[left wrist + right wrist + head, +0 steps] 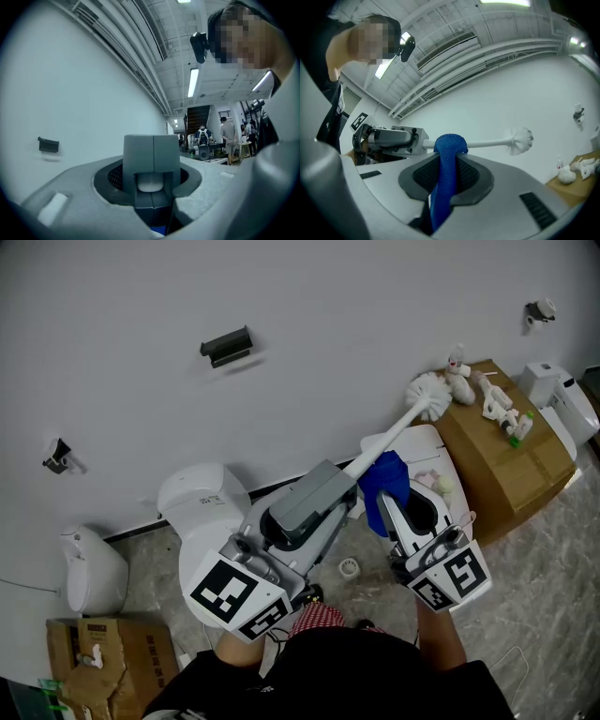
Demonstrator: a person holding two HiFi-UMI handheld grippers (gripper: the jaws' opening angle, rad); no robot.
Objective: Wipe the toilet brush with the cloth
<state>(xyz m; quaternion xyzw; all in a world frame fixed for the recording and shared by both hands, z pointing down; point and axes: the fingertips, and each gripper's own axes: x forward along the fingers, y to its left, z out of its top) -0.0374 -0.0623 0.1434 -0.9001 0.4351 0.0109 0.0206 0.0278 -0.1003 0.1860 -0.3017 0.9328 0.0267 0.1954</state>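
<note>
The left tongs point(344, 485) squeeze the thin, smooth white stick of the toilet brush point(401, 429), held up in the air. Its fluffy round head points at the wall. The right tongs point(397, 504) pinch the bumpy blue cloth point(385, 478). The cloth hides part of the stick.

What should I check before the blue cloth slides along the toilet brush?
1. The left hand-held gripper clamps the toilet brush: ok.
2. The right hand-held gripper pinches the blue cloth: ok.
3. Cloth wrapped right round the brush: cannot tell.
4. Cloth at the bristle head: not ok, it sits near the held end.
</note>
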